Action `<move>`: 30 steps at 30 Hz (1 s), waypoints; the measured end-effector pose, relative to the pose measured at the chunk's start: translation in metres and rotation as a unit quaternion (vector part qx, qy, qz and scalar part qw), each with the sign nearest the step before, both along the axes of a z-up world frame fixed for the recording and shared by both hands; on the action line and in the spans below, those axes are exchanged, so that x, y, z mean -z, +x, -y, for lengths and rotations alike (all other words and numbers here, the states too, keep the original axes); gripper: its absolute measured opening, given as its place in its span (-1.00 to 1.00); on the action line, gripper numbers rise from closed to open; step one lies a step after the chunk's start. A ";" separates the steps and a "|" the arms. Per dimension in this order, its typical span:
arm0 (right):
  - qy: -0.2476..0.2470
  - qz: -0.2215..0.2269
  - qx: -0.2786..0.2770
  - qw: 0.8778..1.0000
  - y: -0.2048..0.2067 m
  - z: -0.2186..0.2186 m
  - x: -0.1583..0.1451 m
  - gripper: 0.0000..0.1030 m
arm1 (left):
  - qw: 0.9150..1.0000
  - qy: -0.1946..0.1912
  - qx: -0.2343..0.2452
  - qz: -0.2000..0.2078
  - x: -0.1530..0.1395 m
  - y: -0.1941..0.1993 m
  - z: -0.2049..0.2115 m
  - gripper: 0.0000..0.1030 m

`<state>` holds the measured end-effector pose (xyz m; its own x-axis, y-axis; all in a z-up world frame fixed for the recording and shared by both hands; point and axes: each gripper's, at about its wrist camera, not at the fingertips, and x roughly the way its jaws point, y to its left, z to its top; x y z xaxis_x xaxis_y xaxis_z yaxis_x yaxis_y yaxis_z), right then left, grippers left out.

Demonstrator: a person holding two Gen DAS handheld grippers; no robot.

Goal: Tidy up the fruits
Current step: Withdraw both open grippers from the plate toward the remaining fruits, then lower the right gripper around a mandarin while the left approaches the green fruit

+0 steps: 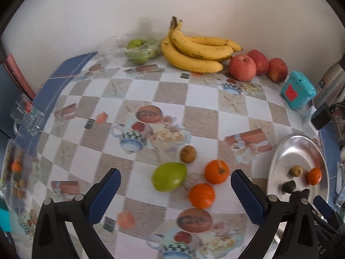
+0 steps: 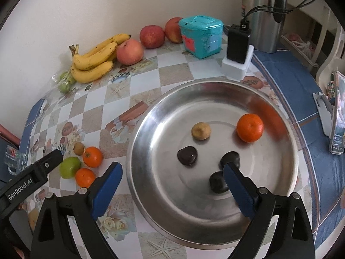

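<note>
In the left wrist view my left gripper [image 1: 175, 178] is open and empty, just above a green fruit [image 1: 169, 176], two mandarins [image 1: 216, 171] [image 1: 202, 195] and a small brown fruit [image 1: 188, 154] on the tablecloth. In the right wrist view my right gripper [image 2: 172, 171] is open and empty over the near rim of a steel plate [image 2: 269, 211]. The plate holds a mandarin [image 2: 250, 127], a small tan fruit [image 2: 201, 130] and three dark chestnuts [image 2: 187, 155].
Bananas [image 1: 194, 49], three red apples [image 1: 242, 67] and bagged green fruit [image 1: 140, 50] lie along the back wall. A teal tin [image 2: 201, 36], a black charger [image 2: 238, 43] and a steel flask [image 2: 263, 15] stand behind the plate. A glass mug [image 1: 27, 116] is at the left edge.
</note>
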<state>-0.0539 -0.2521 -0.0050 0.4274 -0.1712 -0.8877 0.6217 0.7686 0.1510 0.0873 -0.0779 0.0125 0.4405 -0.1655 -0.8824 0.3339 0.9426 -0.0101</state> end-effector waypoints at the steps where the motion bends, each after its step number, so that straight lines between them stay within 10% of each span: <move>1: 0.002 0.001 -0.001 1.000 0.001 -0.001 0.001 0.84 | 1.000 -0.003 -0.006 0.000 -0.001 0.003 -0.006 1.00; 30: 0.034 0.003 -0.117 0.993 0.061 -0.087 0.018 0.84 | 0.994 -0.032 -0.095 -0.035 0.007 0.050 -0.099 1.00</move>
